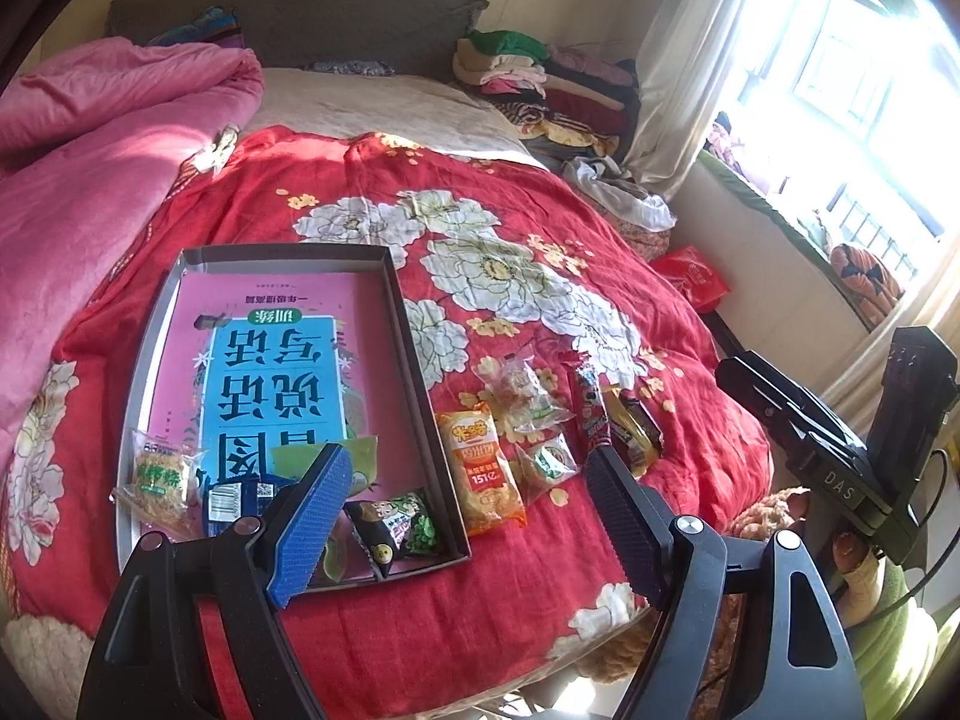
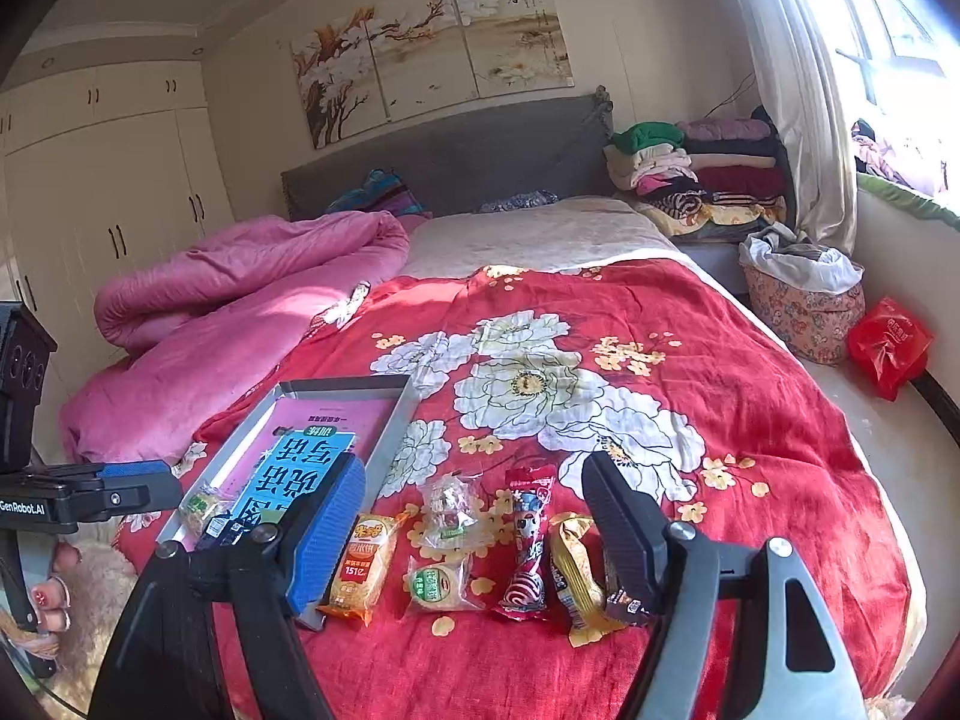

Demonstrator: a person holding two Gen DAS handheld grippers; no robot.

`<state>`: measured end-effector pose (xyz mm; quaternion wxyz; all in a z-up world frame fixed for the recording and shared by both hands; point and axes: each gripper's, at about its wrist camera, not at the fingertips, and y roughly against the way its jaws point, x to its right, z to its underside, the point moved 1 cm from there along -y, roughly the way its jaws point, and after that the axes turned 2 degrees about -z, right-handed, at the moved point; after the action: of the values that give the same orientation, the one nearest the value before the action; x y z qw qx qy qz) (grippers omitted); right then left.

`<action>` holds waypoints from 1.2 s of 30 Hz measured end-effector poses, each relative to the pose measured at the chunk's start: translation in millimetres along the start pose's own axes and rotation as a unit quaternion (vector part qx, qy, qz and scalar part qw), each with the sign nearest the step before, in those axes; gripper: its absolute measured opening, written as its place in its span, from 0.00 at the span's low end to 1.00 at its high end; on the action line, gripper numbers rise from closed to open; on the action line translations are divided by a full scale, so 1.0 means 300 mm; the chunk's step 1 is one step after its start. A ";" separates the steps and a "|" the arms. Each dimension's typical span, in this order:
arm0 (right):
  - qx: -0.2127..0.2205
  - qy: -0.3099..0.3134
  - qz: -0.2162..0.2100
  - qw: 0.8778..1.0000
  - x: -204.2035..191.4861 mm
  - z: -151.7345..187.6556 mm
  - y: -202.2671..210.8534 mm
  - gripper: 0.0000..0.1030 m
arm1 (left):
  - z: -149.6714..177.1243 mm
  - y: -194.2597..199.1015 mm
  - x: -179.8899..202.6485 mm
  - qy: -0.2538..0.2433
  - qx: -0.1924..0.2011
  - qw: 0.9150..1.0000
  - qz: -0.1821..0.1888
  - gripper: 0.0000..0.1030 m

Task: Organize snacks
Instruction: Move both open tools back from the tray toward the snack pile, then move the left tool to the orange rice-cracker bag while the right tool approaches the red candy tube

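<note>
Ahead of the two claws, on the red flower-printed bedspread (image 2: 750, 372), lies a row of loose snacks: an orange crinkled snack packet (image 2: 360, 567), a clear round-biscuit wrapper (image 2: 441, 585), a clear crumpled candy bag (image 2: 453, 510), a red lollipop-printed stick pack (image 2: 528, 540) and a yellow wafer wrapper (image 2: 573, 576). Left of them sits a shallow grey cardboard box lid (image 1: 414, 360) holding a pale noodle-cake packet (image 1: 159, 477) and a black-green pea packet (image 1: 399, 525). The left claw (image 1: 468, 510) hangs over the lid's near corner, spread wide, gripping nothing. The right claw (image 2: 474, 531) hovers above the row, likewise released and empty.
</note>
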<state>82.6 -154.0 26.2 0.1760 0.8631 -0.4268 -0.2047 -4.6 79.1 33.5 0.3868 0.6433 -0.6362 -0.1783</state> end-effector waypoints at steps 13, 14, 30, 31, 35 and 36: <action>-0.016 -0.017 -0.006 1.000 0.042 0.015 -0.012 0.72 | 0.018 -0.077 0.084 -0.029 -0.034 0.999 0.006 0.79; -0.018 -0.017 -0.006 1.000 0.044 0.016 -0.013 0.72 | 0.019 -0.083 0.088 -0.030 -0.037 0.999 0.006 0.79; -0.047 -0.028 -0.014 0.998 0.065 0.039 -0.061 0.72 | 0.045 -0.174 0.131 -0.043 -0.077 0.996 0.006 0.79; -0.050 -0.029 -0.013 0.998 0.066 0.041 -0.066 0.72 | 0.046 -0.179 0.132 -0.044 -0.079 0.996 0.007 0.79; -0.061 -0.032 -0.015 0.997 0.073 0.050 -0.085 0.72 | 0.055 -0.211 0.143 -0.045 -0.094 0.995 0.009 0.79; -0.066 -0.035 -0.017 0.997 0.075 0.054 -0.092 0.72 | 0.058 -0.220 0.147 -0.046 -0.098 0.994 0.010 0.79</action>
<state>105.0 -158.4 -5.4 0.2139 0.8492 -0.4034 -0.2652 33.4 25.1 -13.9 0.4201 0.5875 -0.6388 -0.2651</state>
